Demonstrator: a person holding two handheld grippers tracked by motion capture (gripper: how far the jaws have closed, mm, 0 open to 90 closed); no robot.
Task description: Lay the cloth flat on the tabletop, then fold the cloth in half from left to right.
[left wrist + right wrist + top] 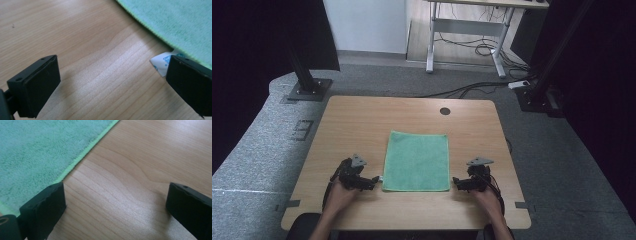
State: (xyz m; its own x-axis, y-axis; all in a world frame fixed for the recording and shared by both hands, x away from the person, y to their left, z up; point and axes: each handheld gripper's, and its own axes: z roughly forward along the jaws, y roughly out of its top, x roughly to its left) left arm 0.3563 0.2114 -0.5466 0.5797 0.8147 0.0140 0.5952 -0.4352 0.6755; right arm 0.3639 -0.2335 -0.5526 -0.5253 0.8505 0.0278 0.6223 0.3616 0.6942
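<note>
The left gripper [373, 179] and right gripper [456, 182] were held wide open and empty beside the near corners of the green towel [417, 161], spread flat on the table [362, 120]. Corner grasps were judged next.

A light wooden table [362, 125] with rounded corners stands on a grey carpet floor [257, 165]; a round dark cable hole [445, 111] sits near its far edge. Behind it a white wall [367, 22] meets a wooden panel. A grey-legged desk [472, 30] stands further back, with black cables [472, 47] under it. Black curtains [257, 60] and dark posts [304, 70] frame both sides. The light is soft.
</note>
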